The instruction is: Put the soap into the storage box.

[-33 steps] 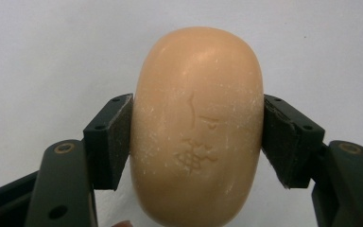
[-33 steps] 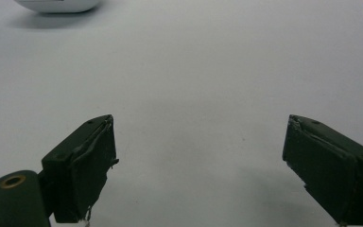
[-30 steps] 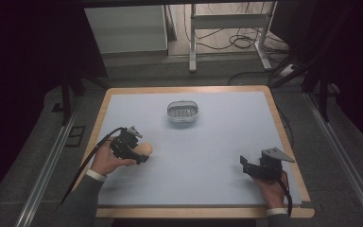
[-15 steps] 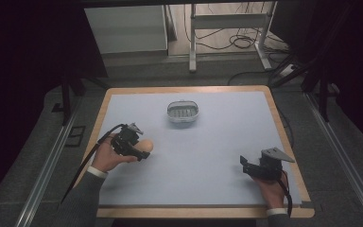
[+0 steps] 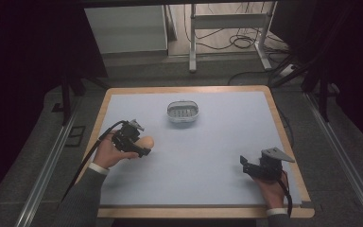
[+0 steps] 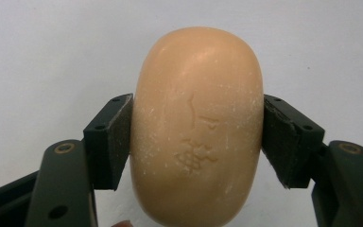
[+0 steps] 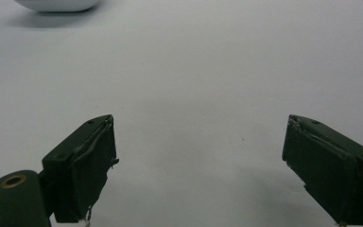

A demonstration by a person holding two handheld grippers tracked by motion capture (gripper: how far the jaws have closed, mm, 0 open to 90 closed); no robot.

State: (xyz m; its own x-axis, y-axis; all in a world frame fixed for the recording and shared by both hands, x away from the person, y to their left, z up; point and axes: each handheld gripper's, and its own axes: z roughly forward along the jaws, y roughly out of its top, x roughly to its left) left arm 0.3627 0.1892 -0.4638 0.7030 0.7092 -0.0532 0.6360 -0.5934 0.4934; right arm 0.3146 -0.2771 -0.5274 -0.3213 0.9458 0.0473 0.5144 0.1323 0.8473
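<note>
A: What does the left gripper (image 5: 139, 147) have hold of?

B: A bar of soap (image 6: 197, 127), peach-orange and rounded like a pebble. In the left gripper view both black pads press flat against its long sides, one on each, so the jaws are closed on it as far as the bar lets them. A faint stamped mark shows on the upper face, and pale dust speckles the surface.

A: And where is the soap on the counter (image 5: 227, 179)?

B: From the high view it sits toward the left side of the pale blue surface, poking out beyond the gripper's tip toward the middle. Whether it rests on the counter or hangs just above it cannot be told. The person's left hand (image 5: 108, 153) wraps the gripper body, with a cable trailing off the left edge.

A: Anything nearby?

B: A small oval soap dish (image 5: 183, 112), light grey with a slotted bottom, stands farther back near the centre, well apart from the soap.

A: What about the right gripper (image 7: 198, 165)?

B: Its jaws stand wide apart with nothing between them, bare counter beneath. In the high view it rests low at the right of the counter, near the wooden edge, far from both soap and dish. The right gripper view catches the dish's rim at the top left corner.
</note>
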